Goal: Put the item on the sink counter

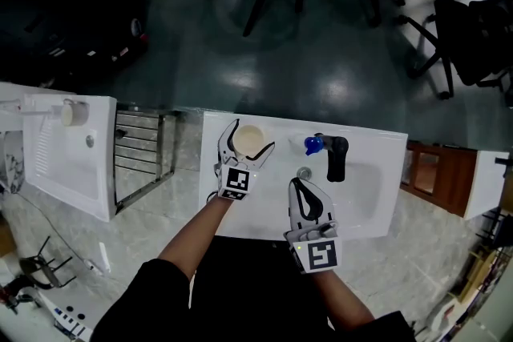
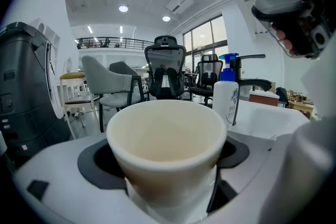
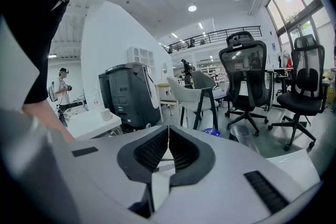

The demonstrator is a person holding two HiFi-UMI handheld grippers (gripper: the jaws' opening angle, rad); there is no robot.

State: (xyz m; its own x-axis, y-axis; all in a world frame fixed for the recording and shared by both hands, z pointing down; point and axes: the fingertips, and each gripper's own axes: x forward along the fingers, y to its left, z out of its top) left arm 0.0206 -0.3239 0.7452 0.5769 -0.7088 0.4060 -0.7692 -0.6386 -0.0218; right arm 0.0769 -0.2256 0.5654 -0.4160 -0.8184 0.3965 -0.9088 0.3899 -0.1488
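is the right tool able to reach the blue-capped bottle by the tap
Probably yes: the right tool is empty and nothing stands between it and the bottle, though its jaws are shut now.

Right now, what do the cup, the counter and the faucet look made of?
Cup: cream, matte, thick-walled with a rounded rim and no gloss. It looks like paper or matte plastic; I cannot tell which.
Sink counter: smooth plain white, running into the basin with no visible seam, so likely ceramic or moulded resin.
Faucet: uniform matte black, probably coated metal.
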